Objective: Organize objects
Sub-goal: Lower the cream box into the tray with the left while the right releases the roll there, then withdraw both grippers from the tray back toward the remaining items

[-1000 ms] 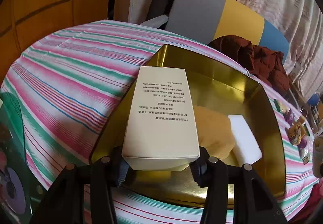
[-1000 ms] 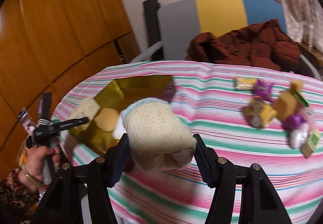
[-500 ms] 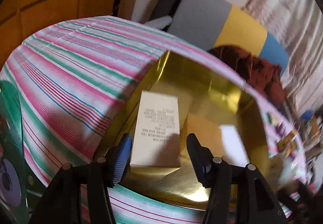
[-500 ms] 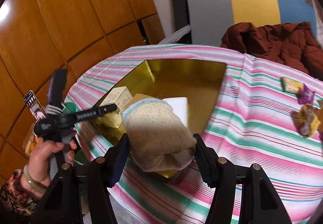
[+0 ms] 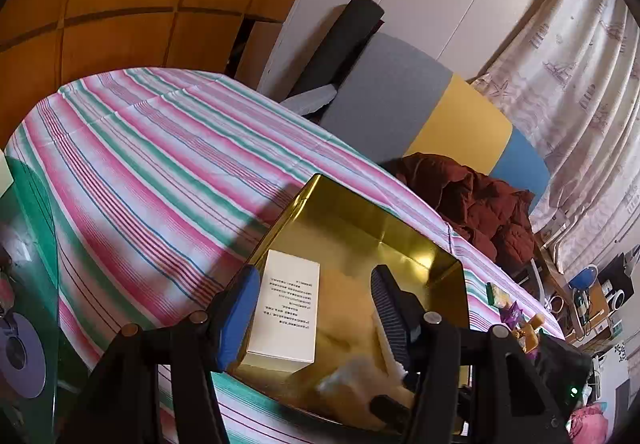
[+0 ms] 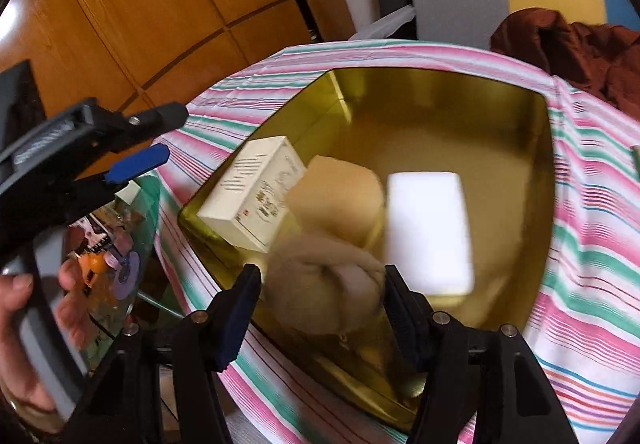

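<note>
Right gripper (image 6: 322, 280) apparently clamps rolled sock (image 6: 324, 284); left gripper (image 5: 314, 308) empty.

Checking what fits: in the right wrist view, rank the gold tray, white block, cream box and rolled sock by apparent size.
1. gold tray
2. white block
3. cream box and rolled sock: alike; the sock sits nearest the camera, so unranked.
</note>
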A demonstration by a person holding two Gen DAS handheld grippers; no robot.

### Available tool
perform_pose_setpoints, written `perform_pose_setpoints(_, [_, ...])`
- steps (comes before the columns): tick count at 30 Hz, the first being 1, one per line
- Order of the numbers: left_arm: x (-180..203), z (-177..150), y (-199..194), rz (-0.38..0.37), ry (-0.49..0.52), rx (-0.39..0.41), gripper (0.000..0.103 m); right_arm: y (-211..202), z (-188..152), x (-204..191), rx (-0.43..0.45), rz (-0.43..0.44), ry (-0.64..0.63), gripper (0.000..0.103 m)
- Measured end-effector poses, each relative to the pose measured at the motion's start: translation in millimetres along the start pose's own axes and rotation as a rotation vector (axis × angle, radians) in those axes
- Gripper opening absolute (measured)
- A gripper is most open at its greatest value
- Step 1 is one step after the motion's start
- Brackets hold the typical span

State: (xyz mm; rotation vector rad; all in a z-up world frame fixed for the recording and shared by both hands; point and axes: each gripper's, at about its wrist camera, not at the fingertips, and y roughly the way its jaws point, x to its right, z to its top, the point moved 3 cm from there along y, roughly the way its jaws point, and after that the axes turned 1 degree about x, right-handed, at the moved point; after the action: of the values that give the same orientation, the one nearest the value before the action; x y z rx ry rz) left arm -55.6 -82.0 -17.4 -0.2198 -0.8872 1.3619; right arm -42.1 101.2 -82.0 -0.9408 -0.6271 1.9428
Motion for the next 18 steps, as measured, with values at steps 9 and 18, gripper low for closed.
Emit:
perform_pose_setpoints(9, [11.1,-4.4,0.6,-0.017,0.013,-0.009,0.059,-26.0,1.4,3.9,0.081,-0.002,0.046,0.076])
perform_pose_setpoints(18, [42.8,-20.2,3.3,-0.057,0.106,-0.042,0.059,-74.7,-2.4,17.5,0.182,-0.088,0.038,0.079])
